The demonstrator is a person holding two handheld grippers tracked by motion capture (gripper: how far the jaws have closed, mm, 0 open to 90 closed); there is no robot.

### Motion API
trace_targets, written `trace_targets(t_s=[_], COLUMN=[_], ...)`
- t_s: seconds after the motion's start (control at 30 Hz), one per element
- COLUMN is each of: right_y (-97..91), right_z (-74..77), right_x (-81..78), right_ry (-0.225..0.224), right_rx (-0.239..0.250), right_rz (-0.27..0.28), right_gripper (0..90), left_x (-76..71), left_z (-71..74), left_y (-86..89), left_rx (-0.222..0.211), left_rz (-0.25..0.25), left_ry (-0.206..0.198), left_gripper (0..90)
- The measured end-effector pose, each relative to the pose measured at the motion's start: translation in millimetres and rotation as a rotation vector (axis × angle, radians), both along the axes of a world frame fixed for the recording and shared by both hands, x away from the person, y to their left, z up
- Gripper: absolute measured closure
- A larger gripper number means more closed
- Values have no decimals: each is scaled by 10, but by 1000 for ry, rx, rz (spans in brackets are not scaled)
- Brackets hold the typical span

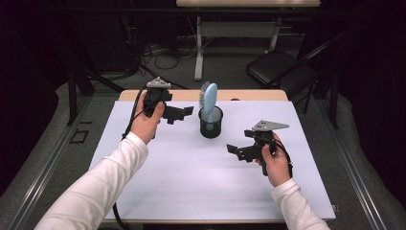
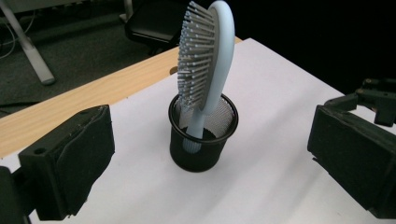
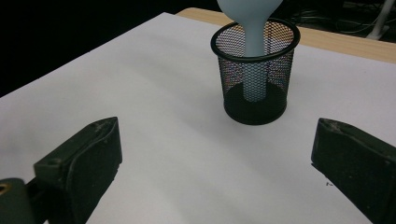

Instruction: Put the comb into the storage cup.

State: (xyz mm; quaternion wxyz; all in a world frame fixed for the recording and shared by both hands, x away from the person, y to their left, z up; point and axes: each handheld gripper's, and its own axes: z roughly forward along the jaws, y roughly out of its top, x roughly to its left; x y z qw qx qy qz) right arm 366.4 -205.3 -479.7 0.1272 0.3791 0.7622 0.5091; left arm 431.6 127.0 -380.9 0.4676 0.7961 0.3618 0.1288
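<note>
In the high view the left gripper (image 1: 184, 114) sits left of centre, jaws spread and empty, pointing right toward the hairbrush (image 1: 209, 98). The brush stands handle-down in a black mesh cup (image 1: 210, 125) at the frame's middle, just beside those jaws. The right gripper (image 1: 238, 151), lower right, is likewise spread wide and empty, near the cup. White table cover (image 1: 191, 177) lies bare between them.

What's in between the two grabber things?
Between the left gripper and the right gripper stands the black mesh cup with the blue hairbrush in it, handle down. The high view shows it.
</note>
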Motion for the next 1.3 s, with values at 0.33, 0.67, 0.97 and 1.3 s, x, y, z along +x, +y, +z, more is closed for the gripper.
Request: trace_targets(t_s=[0.33, 0.67, 0.97, 1.3], right_y=[-13, 55, 38, 11], right_z=[16, 9, 29, 45], right_x=[-12, 2, -35, -21], right_ry=[-2, 0, -8, -8], right_rx=[6, -6, -6, 3], right_rz=[-8, 3, -2, -4], right_gripper=[12, 13, 12, 12], left_x=[-115, -212, -315, -437], left_z=[-54, -145, -244, -306], left_y=[75, 133, 161, 223], left_rx=[-14, -17, -29, -28], left_rz=[-22, -34, -53, -59], left_ry=[-2, 1, 6, -3], left_gripper=[11, 15, 16, 17])
